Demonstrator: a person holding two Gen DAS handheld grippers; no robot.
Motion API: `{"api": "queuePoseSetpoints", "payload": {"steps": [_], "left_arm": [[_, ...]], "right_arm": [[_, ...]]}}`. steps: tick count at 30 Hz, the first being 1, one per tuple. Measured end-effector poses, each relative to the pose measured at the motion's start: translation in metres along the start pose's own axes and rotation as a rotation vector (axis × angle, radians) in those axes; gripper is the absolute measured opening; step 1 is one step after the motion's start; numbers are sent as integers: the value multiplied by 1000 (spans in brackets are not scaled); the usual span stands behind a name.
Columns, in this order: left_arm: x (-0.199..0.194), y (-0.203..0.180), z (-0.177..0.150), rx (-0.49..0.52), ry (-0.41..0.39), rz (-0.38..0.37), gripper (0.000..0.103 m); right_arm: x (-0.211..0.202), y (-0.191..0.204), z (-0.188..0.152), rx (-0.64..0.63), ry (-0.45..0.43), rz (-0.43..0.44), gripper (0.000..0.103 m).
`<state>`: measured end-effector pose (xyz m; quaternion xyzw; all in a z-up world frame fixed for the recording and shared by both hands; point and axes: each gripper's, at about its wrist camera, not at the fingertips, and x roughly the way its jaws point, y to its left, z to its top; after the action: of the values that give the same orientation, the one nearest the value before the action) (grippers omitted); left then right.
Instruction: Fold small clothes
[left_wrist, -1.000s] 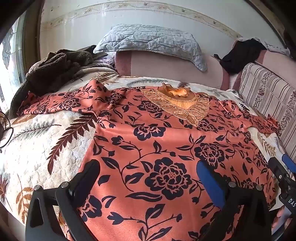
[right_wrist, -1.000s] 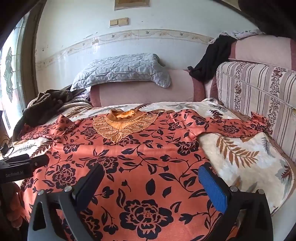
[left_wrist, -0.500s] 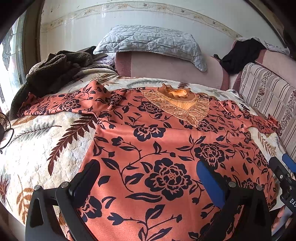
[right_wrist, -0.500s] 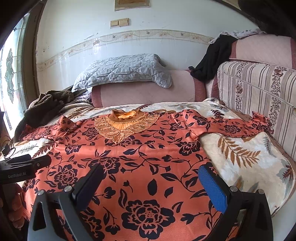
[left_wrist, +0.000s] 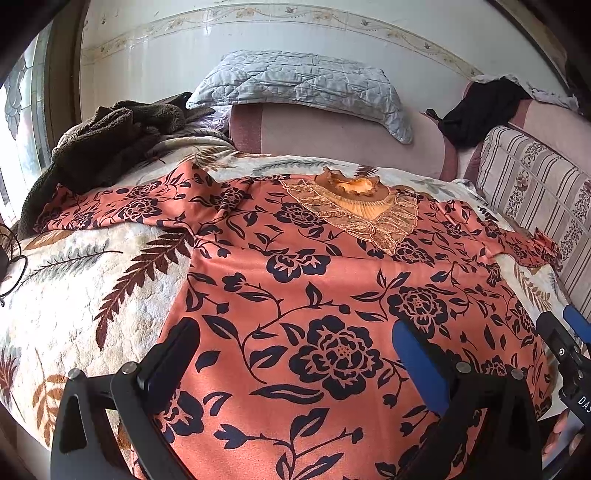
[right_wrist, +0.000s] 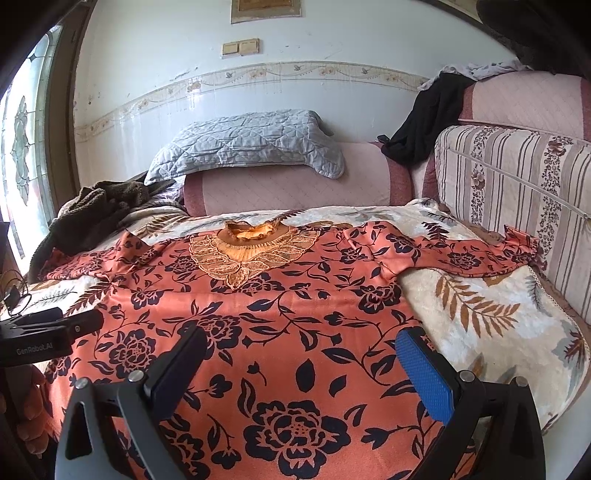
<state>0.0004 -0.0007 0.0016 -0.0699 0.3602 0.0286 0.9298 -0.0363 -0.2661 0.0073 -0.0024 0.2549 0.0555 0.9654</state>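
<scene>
Both our grippers, left gripper (left_wrist: 295, 363) and right gripper (right_wrist: 301, 369), hover with jaws wide open above the hem of the floral dress (right_wrist: 280, 306), which lies flat on the bed (right_wrist: 480, 317), collar pointing away from us.

Orange garment (left_wrist: 332, 295) black floral; cream blanket (left_wrist: 74, 302) brown leaves.

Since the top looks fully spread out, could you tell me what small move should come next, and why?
Probably lower both open grippers, left and right, onto the hem of the top and pinch it. The top lies flat on the blanket, sleeves out, still unfolded, and neither gripper holds anything.
</scene>
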Motion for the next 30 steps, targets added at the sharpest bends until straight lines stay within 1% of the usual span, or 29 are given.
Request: {"api": "queuePoseSetpoints", "payload": {"steps": [1, 3, 7, 9, 11, 15, 17, 22, 24, 27, 30], "left_arm": [[0, 0, 0, 1, -1, 0, 103], [0, 0, 0, 1, -1, -1, 103], [0, 0, 0, 0, -2, -3, 103], [-1, 0, 0, -1, -5, -6, 103], [-1, -1, 0, 2, -10, -6, 103], [0, -2, 0, 5, -7, -6, 103], [0, -2, 1, 7, -4, -6, 103], [-1, -5, 1, 6, -27, -15, 103], [-3, -3, 2, 1, -33, -15, 103], [-3, 4, 3, -16, -14, 2, 103], [4, 8, 2, -30, 31, 13, 103]], "right_arm": [[0, 0, 0, 7, 17, 5, 103], [0, -1, 0, 14, 17, 7, 103], [-1, -1, 0, 10, -14, 3, 103], [-1, -2, 0, 22, -5, 10, 103], [-3, -1, 0, 17, -25, 9, 103], [-1, -2, 0, 22, 8, 8, 103], [-2, -4, 0, 27, 0, 8, 103], [-2, -6, 1, 41, -5, 10, 103], [-3, -8, 1, 43, 5, 13, 103], [-5, -23, 12, 112, 37, 77, 103], [-7, -70, 33, 297, 21, 185, 103]]}}
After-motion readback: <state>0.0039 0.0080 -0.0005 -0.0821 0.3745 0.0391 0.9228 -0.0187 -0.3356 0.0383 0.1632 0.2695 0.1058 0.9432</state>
